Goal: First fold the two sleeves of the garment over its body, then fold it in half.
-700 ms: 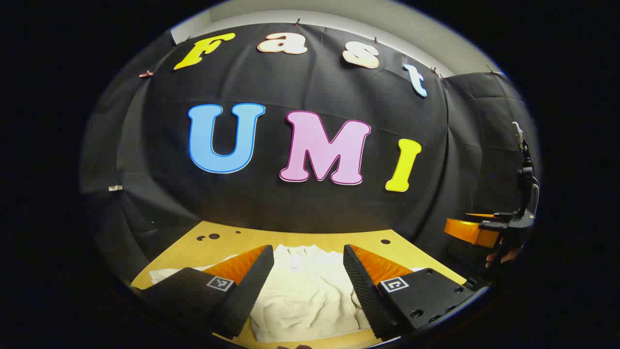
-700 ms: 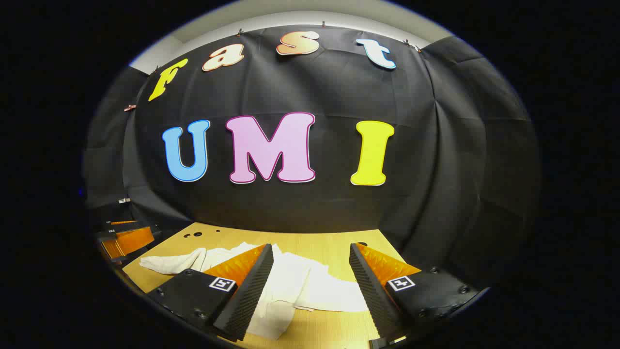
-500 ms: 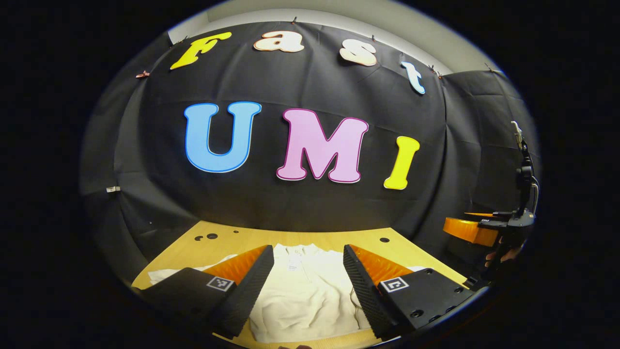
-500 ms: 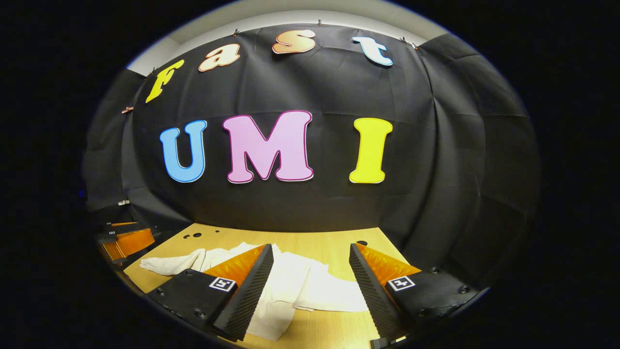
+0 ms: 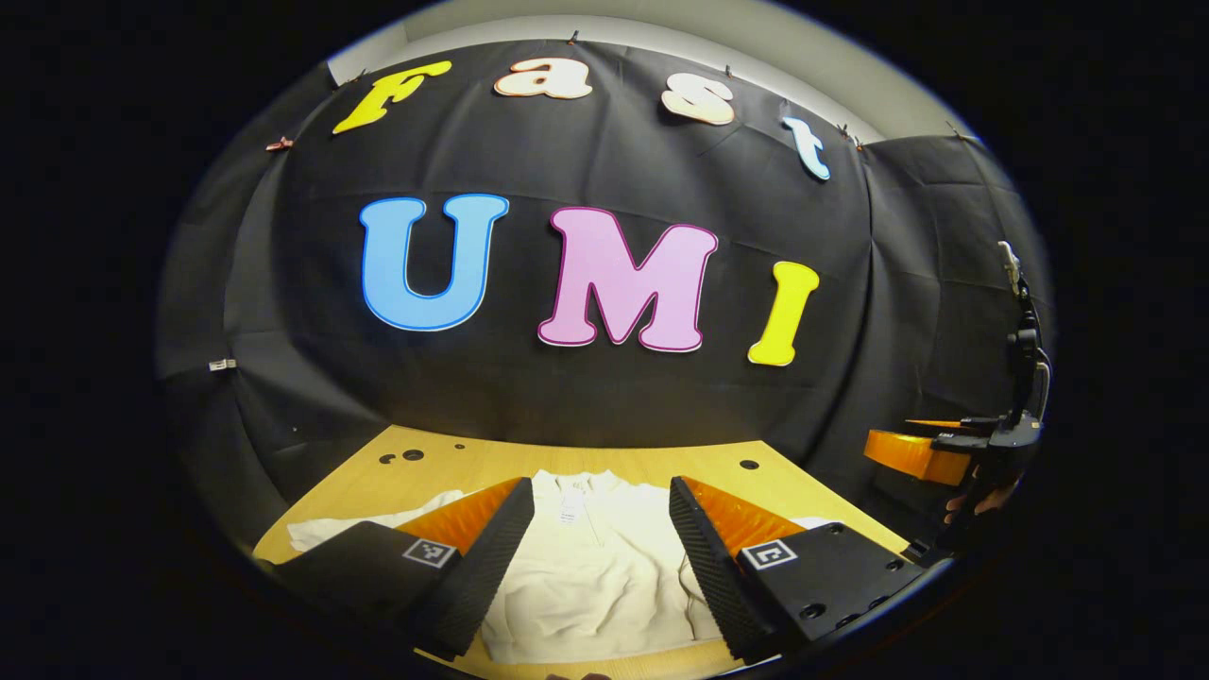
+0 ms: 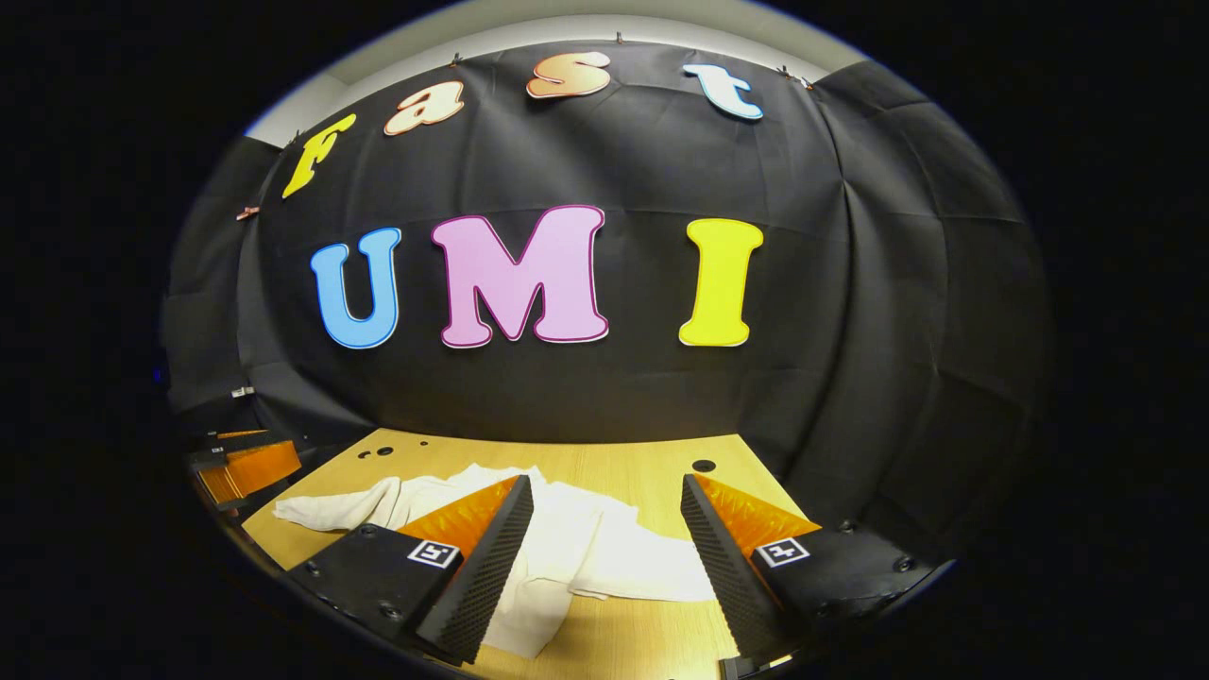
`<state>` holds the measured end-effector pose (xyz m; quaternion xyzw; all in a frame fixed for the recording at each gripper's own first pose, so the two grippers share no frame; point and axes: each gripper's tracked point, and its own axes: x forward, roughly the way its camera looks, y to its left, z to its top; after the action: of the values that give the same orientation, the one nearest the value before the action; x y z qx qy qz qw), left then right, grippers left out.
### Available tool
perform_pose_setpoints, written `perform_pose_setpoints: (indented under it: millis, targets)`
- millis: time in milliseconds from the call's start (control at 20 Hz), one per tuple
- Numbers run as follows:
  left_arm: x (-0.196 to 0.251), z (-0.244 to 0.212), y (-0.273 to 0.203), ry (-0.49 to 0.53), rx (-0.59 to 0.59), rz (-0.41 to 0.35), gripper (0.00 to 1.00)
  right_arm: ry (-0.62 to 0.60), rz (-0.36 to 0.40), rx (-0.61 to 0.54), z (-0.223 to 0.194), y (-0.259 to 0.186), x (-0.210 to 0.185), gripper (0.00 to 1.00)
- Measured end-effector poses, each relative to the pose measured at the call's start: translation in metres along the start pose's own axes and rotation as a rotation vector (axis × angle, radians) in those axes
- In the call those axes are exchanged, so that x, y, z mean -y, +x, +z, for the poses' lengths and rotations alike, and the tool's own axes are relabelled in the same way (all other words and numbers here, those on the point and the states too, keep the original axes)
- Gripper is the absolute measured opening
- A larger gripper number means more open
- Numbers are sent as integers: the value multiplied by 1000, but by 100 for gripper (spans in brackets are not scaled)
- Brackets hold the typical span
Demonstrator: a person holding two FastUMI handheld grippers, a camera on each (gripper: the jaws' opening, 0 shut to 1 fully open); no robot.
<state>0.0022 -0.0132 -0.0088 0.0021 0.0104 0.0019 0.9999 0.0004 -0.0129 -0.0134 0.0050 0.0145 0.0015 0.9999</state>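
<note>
Left gripper view: left tool (image 5: 602, 538) at 6 o'clock, fingers spread apart, nothing between them, held above the desk (image 5: 491, 463). Just beyond, the white garment (image 5: 590, 567) lies flat on the wood, collar toward 12 o'clock, one sleeve (image 5: 326, 531) running out to 8 o'clock. Far off at 3 o'clock, a hand (image 5: 978, 499) holds the other tool.

Right gripper view: right tool (image 6: 606, 543) also spread wide, empty; garment at 7 o'clock, unfolded.

Soft, matt cream cloth garment (image 5: 590, 576) lies wrinkled on a smooth, pale wood-look surface (image 6: 642, 472). Above the garment, each hand-held gripper (image 5: 602, 557) (image 6: 607, 567) pairs matt black ribbed pads (image 5: 501, 557) with glossy translucent orange plastic.
</note>
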Motion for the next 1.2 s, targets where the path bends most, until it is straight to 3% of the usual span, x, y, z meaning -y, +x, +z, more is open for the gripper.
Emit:
perform_pose_setpoints:
  millis: [350,650,950,1200]
  targets:
    - [11,-10,1,10,-25,-6,94,48,-49,-74,-27,4,26,98]
    - [26,-15,0,-10,-35,-48,94,62,-182,-236,-99,31,105,97]
    - [29,-26,6,-19,-79,-30,94,82,-317,-398,-182,67,179,97]
    - [31,-26,11,-62,-99,-4,94,139,-351,-512,-238,93,209,97]
